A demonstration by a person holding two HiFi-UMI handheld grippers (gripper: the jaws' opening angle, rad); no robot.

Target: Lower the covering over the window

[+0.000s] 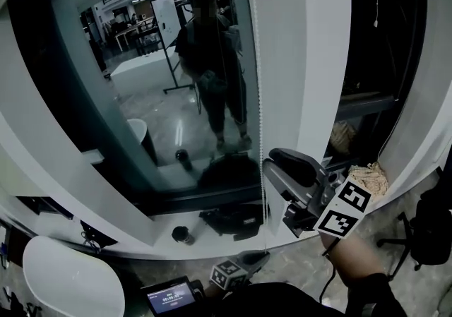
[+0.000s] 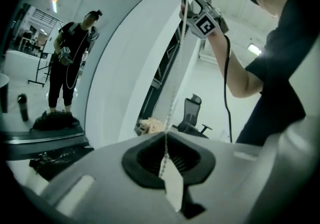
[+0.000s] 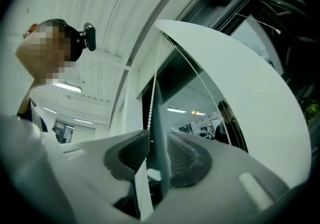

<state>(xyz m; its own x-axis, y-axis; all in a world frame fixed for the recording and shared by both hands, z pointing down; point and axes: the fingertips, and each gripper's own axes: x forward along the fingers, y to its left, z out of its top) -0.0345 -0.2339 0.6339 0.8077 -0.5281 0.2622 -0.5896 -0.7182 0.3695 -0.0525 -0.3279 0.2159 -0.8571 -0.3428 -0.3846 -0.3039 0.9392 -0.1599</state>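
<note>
The bead chain [image 1: 258, 61] of the window covering hangs straight down the right edge of the window glass [image 1: 176, 61], just beside the white pillar [image 1: 296, 61]. Low on that chain, the left claw [image 1: 263, 255] is closed on it. In the left gripper view the beads [image 2: 172, 93] run down into the left claw's [image 2: 167, 160] pinched pads. Higher up, the right claw [image 1: 275, 160] is raised beside the same strand. In the right gripper view its jaws stand apart and the chain [image 3: 151, 98] comes down at the inner edge of the left pad, ungripped. A second strand [image 3: 220, 113] hangs off to the right. A dark cup [image 1: 182, 235] stands on the floor below the sill.
</note>
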